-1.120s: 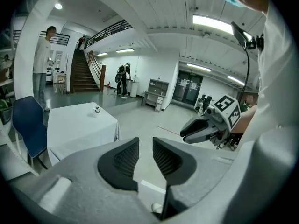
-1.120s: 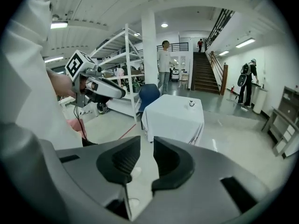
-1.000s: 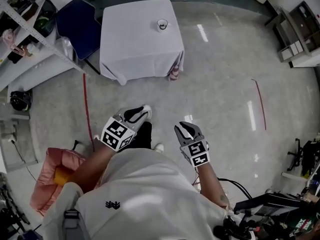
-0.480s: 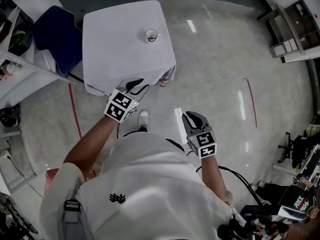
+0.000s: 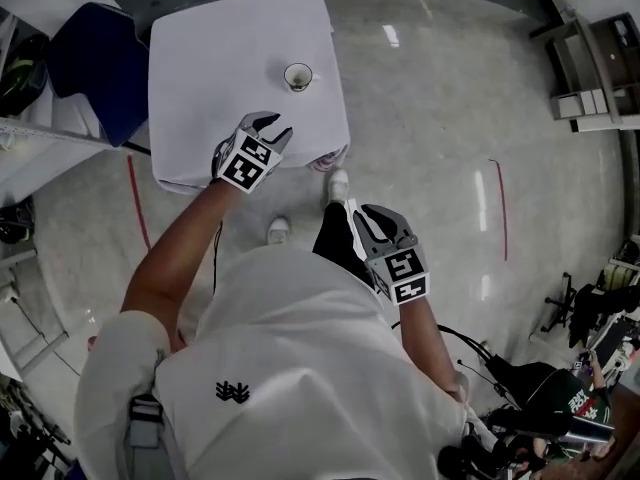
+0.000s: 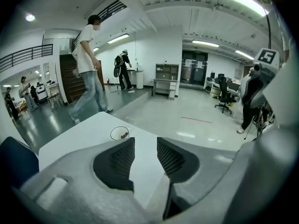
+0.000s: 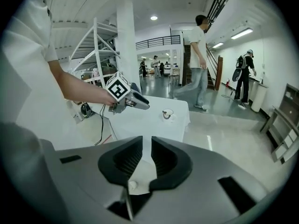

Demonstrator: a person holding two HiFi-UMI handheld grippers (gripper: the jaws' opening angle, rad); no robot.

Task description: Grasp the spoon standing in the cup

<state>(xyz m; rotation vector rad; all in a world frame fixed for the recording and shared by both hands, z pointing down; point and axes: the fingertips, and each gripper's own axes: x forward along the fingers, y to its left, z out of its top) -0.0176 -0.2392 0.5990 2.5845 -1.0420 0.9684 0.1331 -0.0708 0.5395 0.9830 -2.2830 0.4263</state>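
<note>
A small white cup (image 5: pixel 298 76) stands on the far right part of a table with a white cloth (image 5: pixel 200 58). Something small and dark sits inside the cup (image 6: pixel 119 133); I cannot make it out as a spoon. My left gripper (image 5: pixel 266 124) hovers over the table's near edge, short of the cup and a little left of it. Its jaws are opening and nothing is between them (image 6: pixel 145 146). My right gripper (image 5: pixel 375 218) hangs low by my body, off the table, its jaws narrowly apart and empty (image 7: pixel 146 148). The right gripper view shows the left gripper (image 7: pixel 142 104) and the cup (image 7: pixel 167 114).
A blue chair (image 5: pixel 85 58) stands left of the table, and a striped thing (image 5: pixel 328 160) sits under the table's near right corner. Red tape lines (image 5: pixel 135 203) mark the floor. Shelves (image 5: pixel 590 58) stand at the far right. A person (image 6: pixel 88 69) walks beyond the table.
I have walked up to the table. The left gripper has gone forward from over the floor to over the table's near edge, with its jaws wider. The right gripper stays by my body.
</note>
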